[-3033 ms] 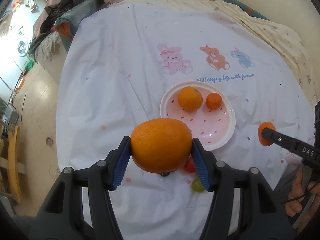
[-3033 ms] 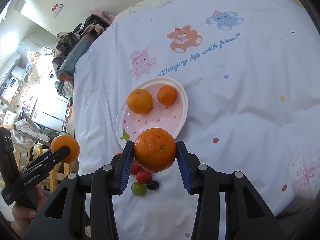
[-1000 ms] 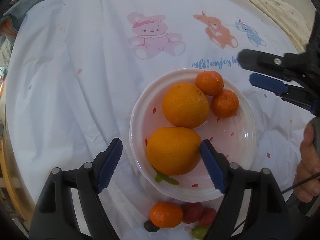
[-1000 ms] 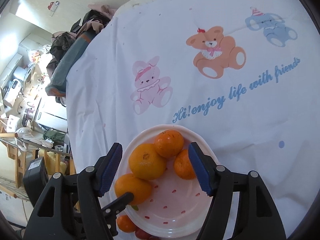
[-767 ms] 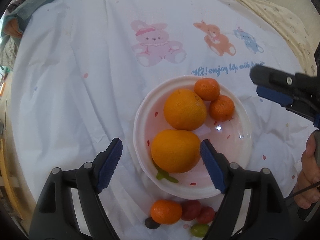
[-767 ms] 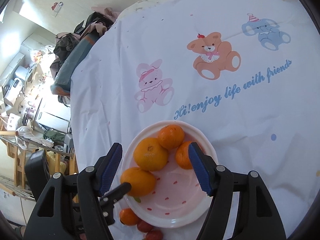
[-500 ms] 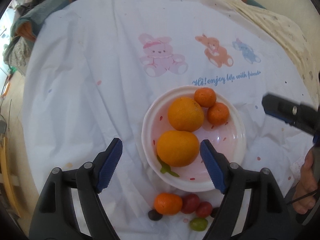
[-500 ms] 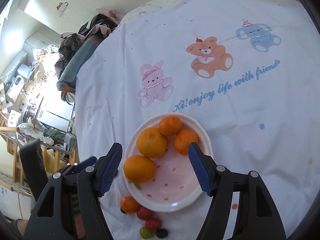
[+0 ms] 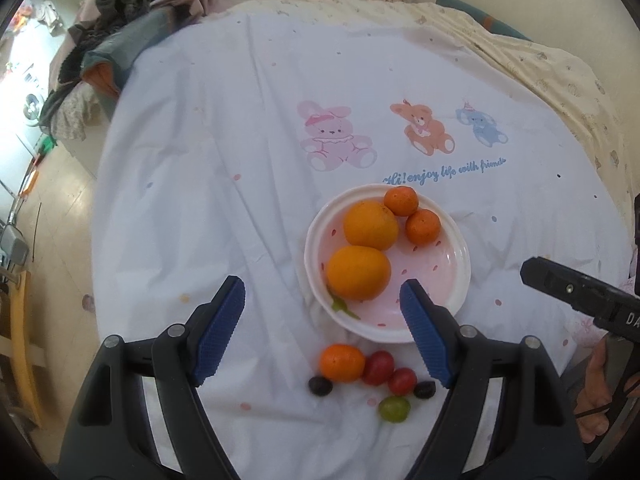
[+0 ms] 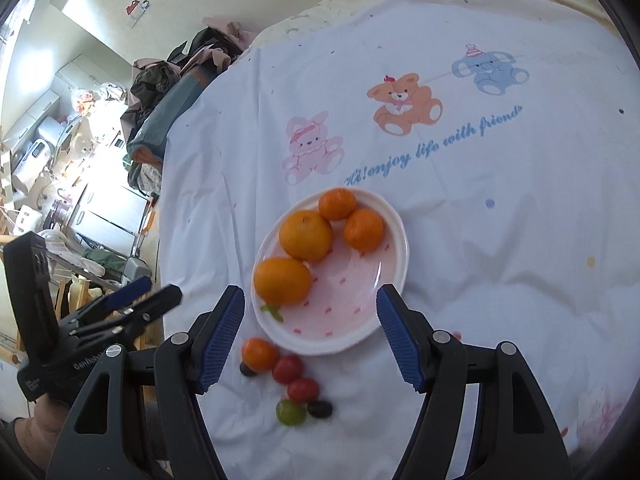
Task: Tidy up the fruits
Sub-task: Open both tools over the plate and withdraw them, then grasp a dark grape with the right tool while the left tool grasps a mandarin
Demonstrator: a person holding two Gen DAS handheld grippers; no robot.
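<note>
Plainly, the left tool hangs with its blue pads spread wide and nothing between them, above the near rim of the white plate; the right tool is likewise spread and empty, its pads framing the near half of the same plate. In the left wrist view a black finger of the right tool pokes in from the right edge, with part of a hand below it. On the plate lie four fruits: a large orange at the near left side, a second large orange touching it just beyond, and two small mandarins side by side at the far rim, the nearer one touching the second orange. Off the plate, just beside its near rim, a third mandarin rests on the sheet with two red cherry tomatoes touching in a row to its right, a green grape nearer still, and two dark grapes, one on either side of the cluster. All of it sits on a white sheet printed with a pink rabbit, an orange bear, a blue elephant and blue lettering. A pile of clothes lies at the far left edge.
</note>
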